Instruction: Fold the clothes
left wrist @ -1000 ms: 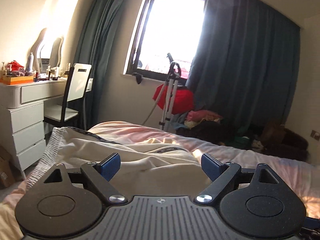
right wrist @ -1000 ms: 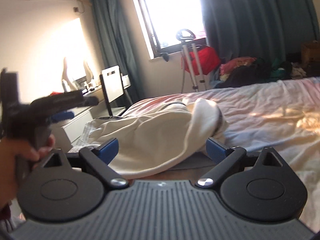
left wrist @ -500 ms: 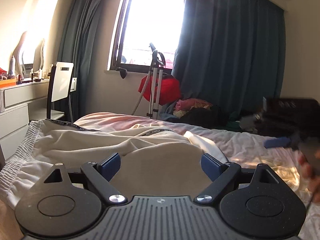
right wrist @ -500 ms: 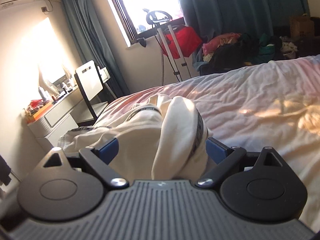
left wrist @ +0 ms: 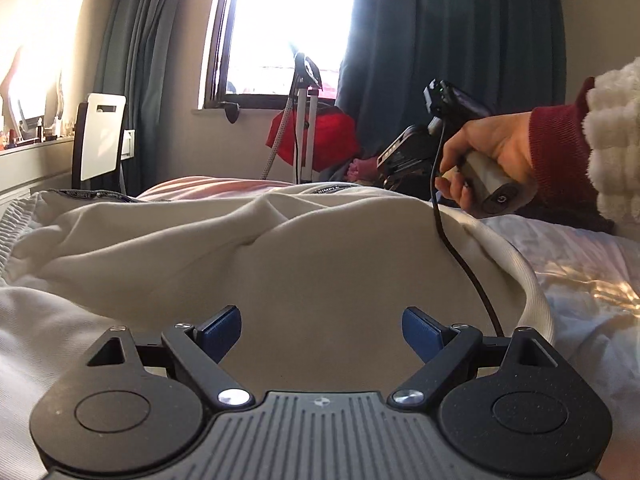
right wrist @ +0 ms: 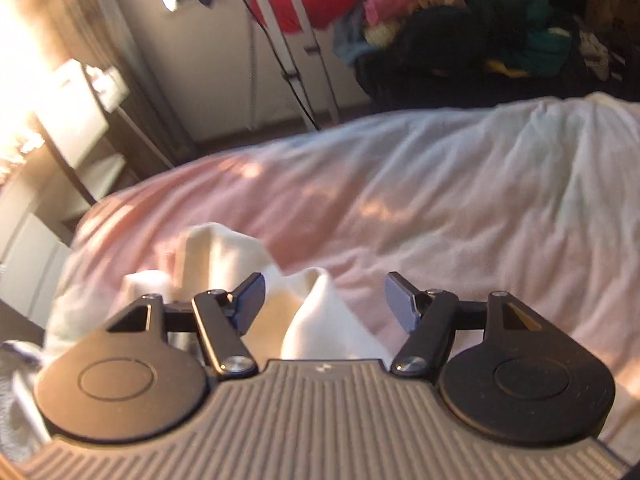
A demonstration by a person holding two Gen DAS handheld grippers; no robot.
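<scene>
The cream garment (left wrist: 304,256) lay crumpled on the bed (right wrist: 440,200), mid-frame. The left gripper (left wrist: 322,330) hovered wide open; the right gripper (right wrist: 324,304) was closing around a raised fold, not yet pinching. Next: grip firmly before folding.

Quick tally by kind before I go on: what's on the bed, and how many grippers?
Cream garment on the bed: 1
Grippers: 2, the left gripper open, the right gripper closing over a fold
Total: 3
</scene>
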